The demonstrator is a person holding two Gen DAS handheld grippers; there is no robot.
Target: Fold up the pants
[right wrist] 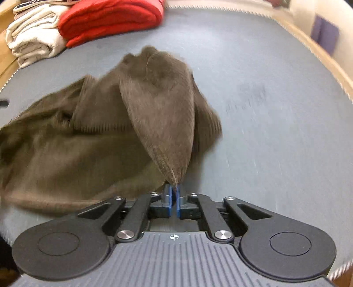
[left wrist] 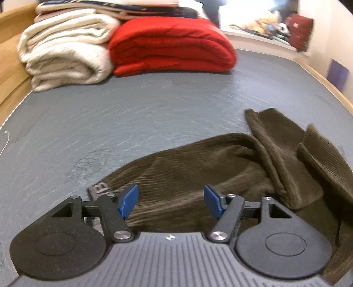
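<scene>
Brown corduroy pants lie crumpled on the grey-blue mattress. My left gripper hovers over the cloth with its blue pads wide apart and nothing pinched between them. A grey label with a letter shows by the left pad. In the right wrist view the pants spread to the left, and one pointed fold rises from the pile into my right gripper. That gripper is shut on the tip of the fold, blue pads nearly touching.
A folded red blanket and a cream blanket are stacked at the far end, also in the right wrist view. A wooden bed frame runs along the right edge. Clutter sits on a shelf beyond.
</scene>
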